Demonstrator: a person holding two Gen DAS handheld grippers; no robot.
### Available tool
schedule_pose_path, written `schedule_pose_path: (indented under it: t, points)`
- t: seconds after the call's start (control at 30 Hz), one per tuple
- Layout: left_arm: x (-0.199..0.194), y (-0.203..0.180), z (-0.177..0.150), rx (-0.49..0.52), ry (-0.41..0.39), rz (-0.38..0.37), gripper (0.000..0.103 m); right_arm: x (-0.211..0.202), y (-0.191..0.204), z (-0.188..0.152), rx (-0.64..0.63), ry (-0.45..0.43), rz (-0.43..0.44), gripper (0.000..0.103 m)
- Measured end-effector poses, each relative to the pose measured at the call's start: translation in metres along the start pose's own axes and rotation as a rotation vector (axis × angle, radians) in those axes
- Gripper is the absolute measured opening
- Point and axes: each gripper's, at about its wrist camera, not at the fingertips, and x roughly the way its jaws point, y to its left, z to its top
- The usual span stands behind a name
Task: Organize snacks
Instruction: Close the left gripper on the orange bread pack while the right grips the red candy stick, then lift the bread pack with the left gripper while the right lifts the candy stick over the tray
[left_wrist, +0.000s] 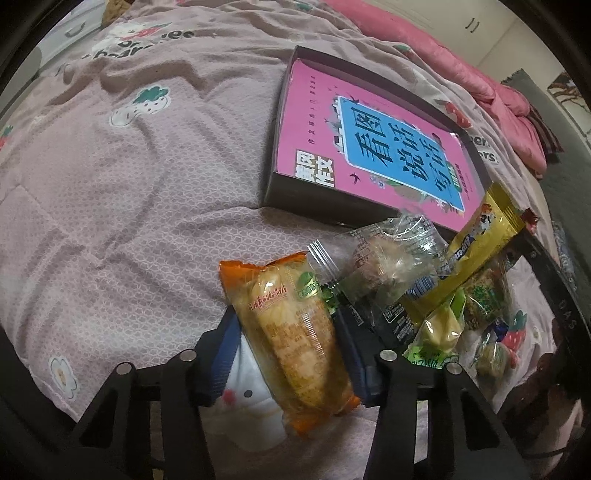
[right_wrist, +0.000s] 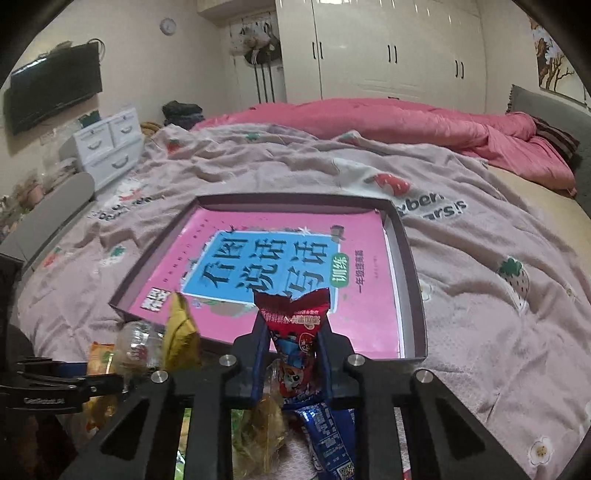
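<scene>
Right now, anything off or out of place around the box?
Yes. The box meant for snacks has no snacks in it, only a pink book filling its floor. The snacks sit in a loose heap on the bedspread against the box's near corner, and the gold packet leans over its rim.

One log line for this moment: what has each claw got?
left claw: straddling orange-ended clear cake packet, grip unclear | right claw: shut on red foil snack packet | dark shallow box: holds pink book only
</scene>
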Motion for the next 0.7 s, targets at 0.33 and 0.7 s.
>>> schedule_pose_path:
  t: [0.33,0.7]
  points:
    - [-0.014,0.012,-0.003,-0.014,-0.007,-0.015,0.049,-0.029,-0.003,0.001,0.037,-0.079,0.063,0.022]
    - [-0.038,0.03,-0.001,-0.057,-0.048,0.002,0.047,-0.048,-0.01,0.007,0.069,-0.16,0.096,0.022]
